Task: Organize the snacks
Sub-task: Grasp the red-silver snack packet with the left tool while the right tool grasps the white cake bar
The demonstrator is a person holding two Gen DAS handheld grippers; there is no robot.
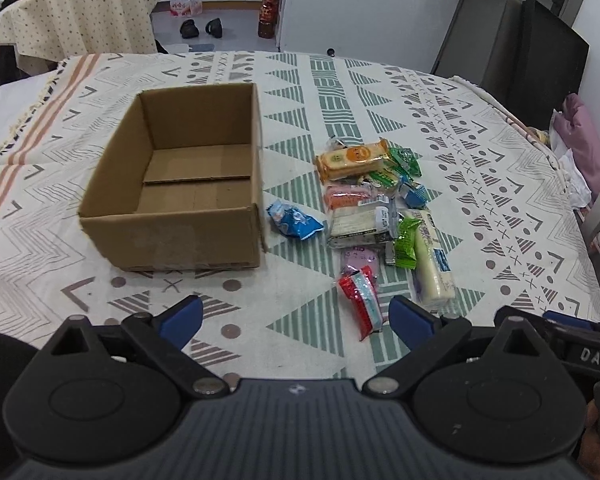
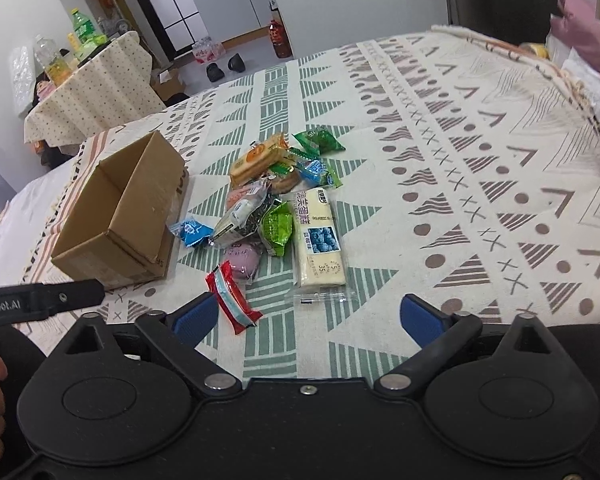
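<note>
Cardboard box (image 1: 172, 184): open-topped, upright on the patterned cloth (image 1: 480, 168), toward its left side; nothing inside but its own bottom flaps.
Snack pile (image 1: 372, 196): loose on the cloth just right of the box, none of it in the box.
Pile contents: orange biscuit pack (image 1: 354, 158) at the far end; green sachets (image 1: 405, 240); grey-white pack (image 1: 360, 224); long pale cake bar (image 2: 320, 240) with a blueberry label along the right edge of the pile.
Blue wrapped candy (image 1: 294, 219): lies alone between the box's near right corner and the pile, just beside the box.
Red wrapped snack (image 2: 233, 300): nearest piece to the near edge of the cloth, in front of a purple round pack (image 2: 242, 260).
Left gripper (image 1: 296, 320): blue-padded fingers spread wide, holding nothing; the red wrapped snack lies just inside its right finger, apart from the pads.
Right gripper (image 2: 308, 316): fingers spread wide, holding nothing; the red wrapped snack sits beside its left finger, the cake bar's near end lies between the fingers, just ahead of them.
Open room: broad bare cloth to the right of the pile and toward the far edge; narrower strip in front of the box.
Edges: cloth's far edge drops to a floor; right edge meets pink bedding (image 1: 580, 136).
</note>
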